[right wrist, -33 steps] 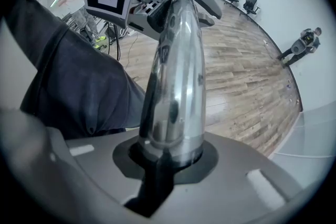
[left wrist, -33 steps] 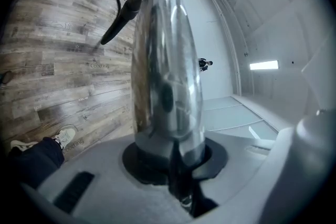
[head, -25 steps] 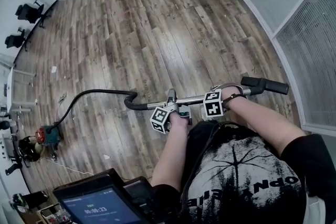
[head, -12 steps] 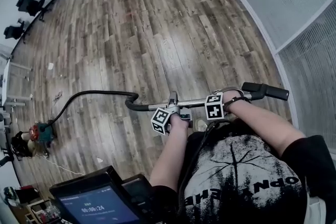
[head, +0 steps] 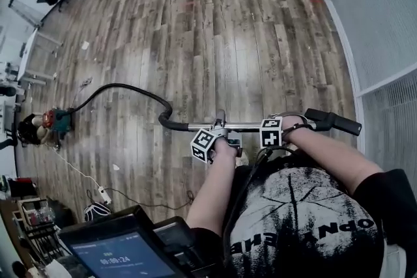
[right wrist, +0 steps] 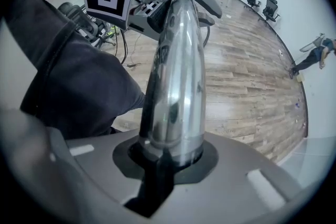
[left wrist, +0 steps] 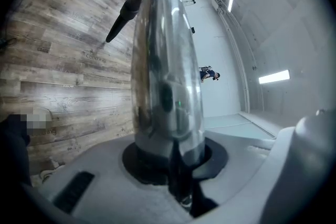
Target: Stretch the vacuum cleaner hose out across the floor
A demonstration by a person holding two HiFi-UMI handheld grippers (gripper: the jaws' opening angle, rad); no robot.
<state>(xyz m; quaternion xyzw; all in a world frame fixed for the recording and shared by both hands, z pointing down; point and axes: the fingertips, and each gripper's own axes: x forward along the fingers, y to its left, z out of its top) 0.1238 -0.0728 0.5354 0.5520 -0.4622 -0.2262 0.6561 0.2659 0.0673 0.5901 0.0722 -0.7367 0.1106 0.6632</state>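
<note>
The left tongs (head: 217, 129) and right tongs (head: 280, 124) are both clamped on the chrome wand (head: 244, 126), which is held level near the person. The black hose (head: 124, 89) curves from the wand's left end over the floor (head: 228, 23) to the vacuum cleaner (head: 55, 122) at far left. The wand looks stiff and slick. The hose is likely limp and springy, so it is best hauled by the rigid tube.

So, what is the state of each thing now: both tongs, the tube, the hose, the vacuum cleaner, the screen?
left tongs, shut on the metal tube
right tongs, shut on the same tube
metal tube, held level, off the floor
hose, curved, not straight
vacuum cleaner, on the floor
screen, lit
</note>
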